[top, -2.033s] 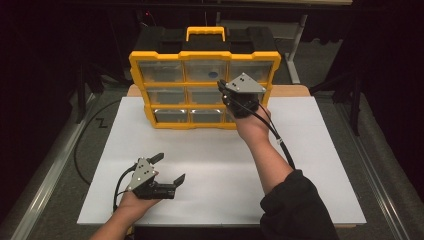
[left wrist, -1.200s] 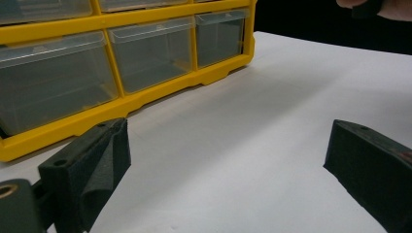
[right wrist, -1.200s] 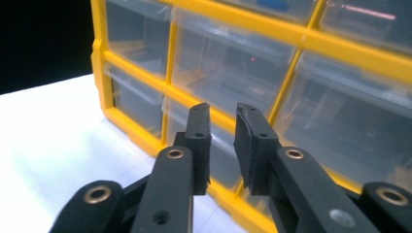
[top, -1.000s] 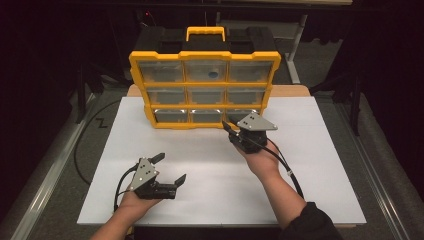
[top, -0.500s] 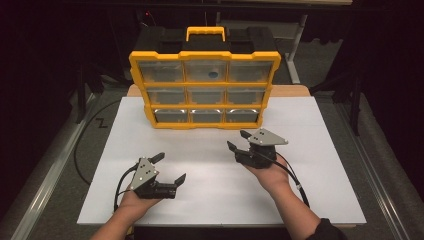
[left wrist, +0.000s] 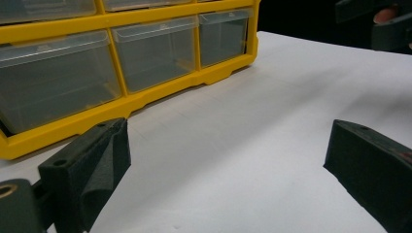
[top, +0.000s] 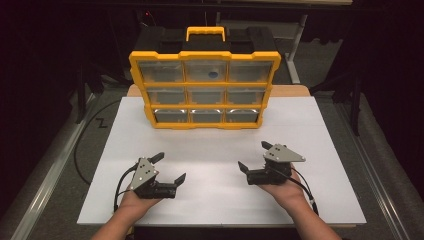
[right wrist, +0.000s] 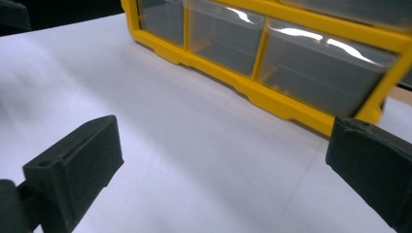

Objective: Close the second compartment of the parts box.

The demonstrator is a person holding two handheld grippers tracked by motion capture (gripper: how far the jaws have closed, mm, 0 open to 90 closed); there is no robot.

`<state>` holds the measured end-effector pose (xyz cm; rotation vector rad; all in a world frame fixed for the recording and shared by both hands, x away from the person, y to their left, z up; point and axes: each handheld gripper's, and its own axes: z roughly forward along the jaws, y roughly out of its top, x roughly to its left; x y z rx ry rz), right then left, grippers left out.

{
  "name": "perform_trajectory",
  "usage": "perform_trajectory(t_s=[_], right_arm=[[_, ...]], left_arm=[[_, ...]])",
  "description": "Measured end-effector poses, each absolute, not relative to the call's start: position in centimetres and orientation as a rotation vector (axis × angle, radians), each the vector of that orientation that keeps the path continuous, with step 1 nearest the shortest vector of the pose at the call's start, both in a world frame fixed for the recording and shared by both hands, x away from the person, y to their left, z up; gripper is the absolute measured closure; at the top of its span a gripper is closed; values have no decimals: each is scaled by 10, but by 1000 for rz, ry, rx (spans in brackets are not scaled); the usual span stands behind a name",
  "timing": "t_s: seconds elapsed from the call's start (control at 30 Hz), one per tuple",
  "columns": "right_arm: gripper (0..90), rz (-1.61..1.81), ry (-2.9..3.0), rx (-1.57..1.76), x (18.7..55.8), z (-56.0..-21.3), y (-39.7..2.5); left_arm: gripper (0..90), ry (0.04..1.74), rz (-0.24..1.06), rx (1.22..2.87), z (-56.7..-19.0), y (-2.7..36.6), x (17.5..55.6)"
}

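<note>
Drawer cabinet (top: 205, 89): yellow frame, black handle on top, three rows of three clear drawers; stands upright at the far middle of the white table top (top: 320, 130), front facing the person. All drawers sit pushed in. A small blue item shows in the top middle drawer; contents of the others cannot be made out.
Left gripper (top: 168, 167): held low over the near left part of the table top, jaws spread wide with nothing between them, well apart from the cabinet. In the left gripper view its jaws frame bare table, the cabinet's bottom row (left wrist: 121, 63) ahead.
Right gripper (top: 255, 157): held over the near right part, jaws likewise wide apart and empty, grey plate on top. The right gripper view shows the cabinet's lower drawers (right wrist: 272, 53) beyond.
Hands: one on each gripper, forearms entering from the near edge.
</note>
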<state>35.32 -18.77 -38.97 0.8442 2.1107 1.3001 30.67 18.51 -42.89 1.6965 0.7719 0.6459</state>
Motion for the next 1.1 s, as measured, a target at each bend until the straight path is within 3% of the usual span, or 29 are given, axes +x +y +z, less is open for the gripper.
perform_trajectory(t_s=[0.5, 1.1], right_arm=[[12, 1334, 2020, 924, 321, -405, -245], [11, 1317, 2027, 915, 322, -410, -241]], left_arm=[[32, 797, 656, 1682, -428, 188, 307], [32, 772, 660, 1700, -428, 186, 305]])
